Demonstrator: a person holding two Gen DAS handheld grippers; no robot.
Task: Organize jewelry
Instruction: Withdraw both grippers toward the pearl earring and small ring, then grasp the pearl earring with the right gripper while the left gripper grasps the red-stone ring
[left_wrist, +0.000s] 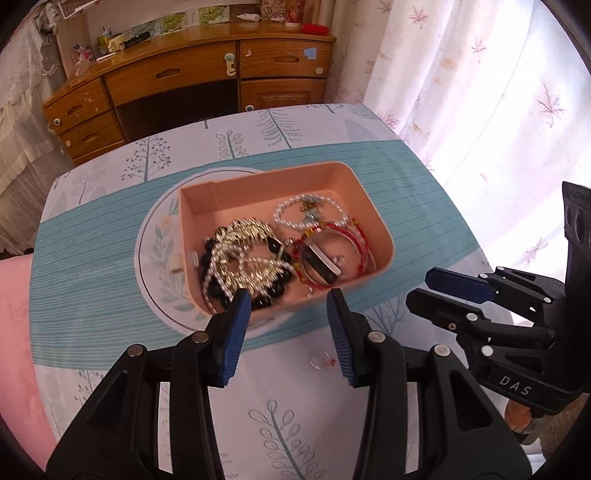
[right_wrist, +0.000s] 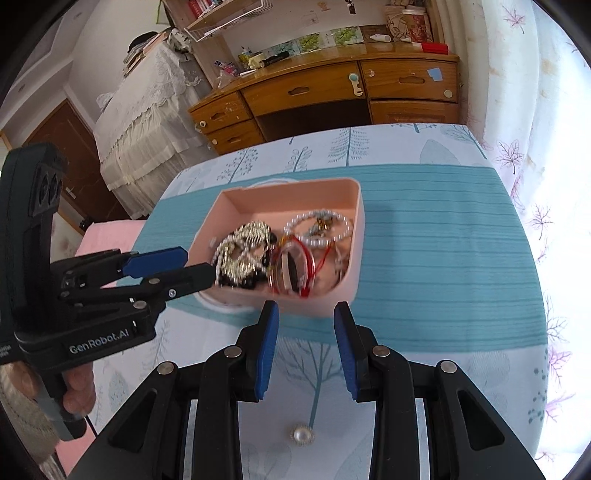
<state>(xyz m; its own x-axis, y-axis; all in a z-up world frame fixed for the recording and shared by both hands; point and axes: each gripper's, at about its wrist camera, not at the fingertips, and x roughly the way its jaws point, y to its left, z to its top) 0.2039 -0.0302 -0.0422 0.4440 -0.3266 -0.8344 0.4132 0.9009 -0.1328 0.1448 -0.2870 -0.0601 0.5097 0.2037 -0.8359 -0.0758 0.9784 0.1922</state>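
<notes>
A pink open box (left_wrist: 369, 206) sits mid-table and holds a gold piece tangled with black beads and a pearl strand (left_wrist: 243, 258), a pearl bracelet (left_wrist: 306, 214) and red bangles (left_wrist: 332, 254). The box also shows in the right wrist view (right_wrist: 351, 251). My left gripper (left_wrist: 290, 306) is open and empty, just before the box's near wall. My right gripper (right_wrist: 306, 317) is open and empty, also near the box's front. A small clear earring (left_wrist: 321, 362) lies on the cloth between the left fingers. A round pearl brooch (right_wrist: 302, 435) lies on the cloth under the right gripper.
The table wears a teal and white tree-print cloth (left_wrist: 92, 258). A wooden desk with drawers (left_wrist: 184, 81) stands behind it. A flowered curtain (left_wrist: 480, 92) hangs at the right. A pink surface (left_wrist: 14, 332) lies at the left.
</notes>
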